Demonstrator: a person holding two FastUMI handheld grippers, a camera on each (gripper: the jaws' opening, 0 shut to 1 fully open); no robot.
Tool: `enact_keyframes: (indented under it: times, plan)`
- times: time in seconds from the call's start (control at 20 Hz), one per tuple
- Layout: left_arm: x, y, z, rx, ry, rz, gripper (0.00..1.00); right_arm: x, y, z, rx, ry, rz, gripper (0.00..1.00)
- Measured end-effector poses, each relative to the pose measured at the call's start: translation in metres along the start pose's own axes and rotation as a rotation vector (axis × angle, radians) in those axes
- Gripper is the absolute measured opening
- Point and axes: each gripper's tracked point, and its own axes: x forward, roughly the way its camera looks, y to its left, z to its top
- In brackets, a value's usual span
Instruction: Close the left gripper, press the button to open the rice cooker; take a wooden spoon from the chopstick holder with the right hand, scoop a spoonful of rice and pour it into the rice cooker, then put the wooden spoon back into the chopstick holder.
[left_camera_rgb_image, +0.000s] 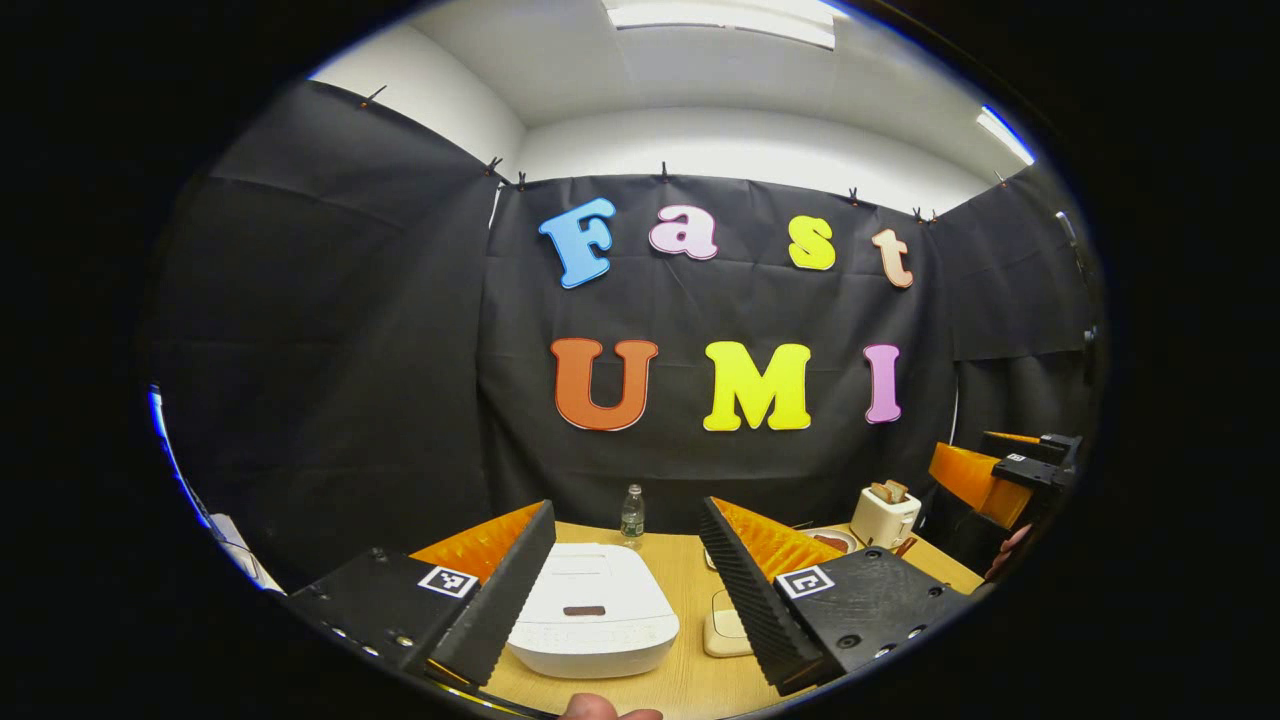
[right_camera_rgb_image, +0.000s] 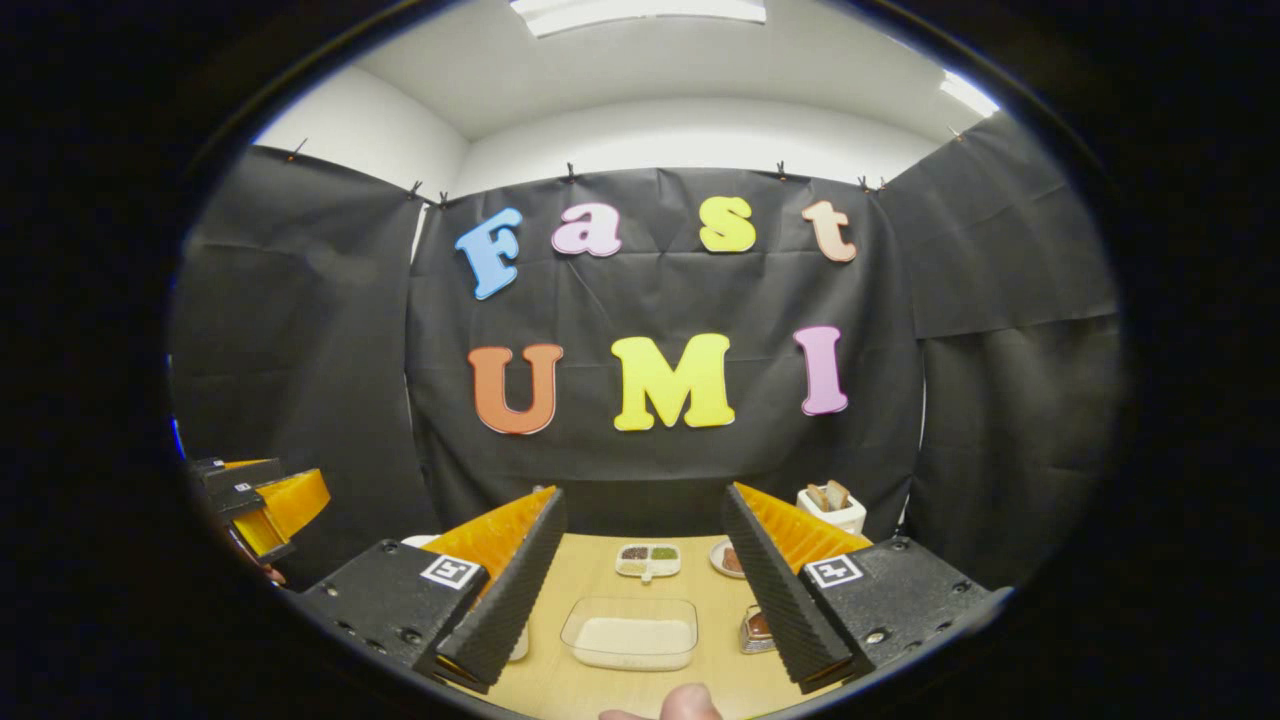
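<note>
In the left gripper view, the white rice cooker (left_camera_rgb_image: 592, 618) sits on the wooden table (left_camera_rgb_image: 690, 580) with its lid down, low between my fingers. My left gripper (left_camera_rgb_image: 627, 512) is open above and short of it, holding nothing. My right gripper (left_camera_rgb_image: 1000, 470) shows far off at the right edge. In the right gripper view, a clear tub of white rice (right_camera_rgb_image: 630, 632) lies on the table just ahead of my right gripper (right_camera_rgb_image: 642, 495), which is open and empty. My left gripper (right_camera_rgb_image: 262, 500) shows at the left edge.
A small bottle (left_camera_rgb_image: 632, 514) stands behind the cooker. A toaster with bread (right_camera_rgb_image: 832, 506), a plate (right_camera_rgb_image: 727, 558) and a divided dish of beans (right_camera_rgb_image: 648, 559) lie farther back. A small metallic container (right_camera_rgb_image: 756, 628) is half hidden by my right finger. A fingertip (right_camera_rgb_image: 690, 703) shows at the bottom.
</note>
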Motion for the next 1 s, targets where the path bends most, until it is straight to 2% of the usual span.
enact_keyframes:
  times: [0.5, 1.0]
  plan:
    - [0.003, -0.005, -0.004, 0.008, -0.008, -0.008, 0.93, 0.006, -0.005, -0.012, -0.002, 0.025, -0.022, 1.00]
    - [0.008, -0.001, -0.023, 0.032, 0.036, 0.042, 0.93, 0.015, -0.013, -0.030, -0.003, 0.061, -0.018, 1.00]
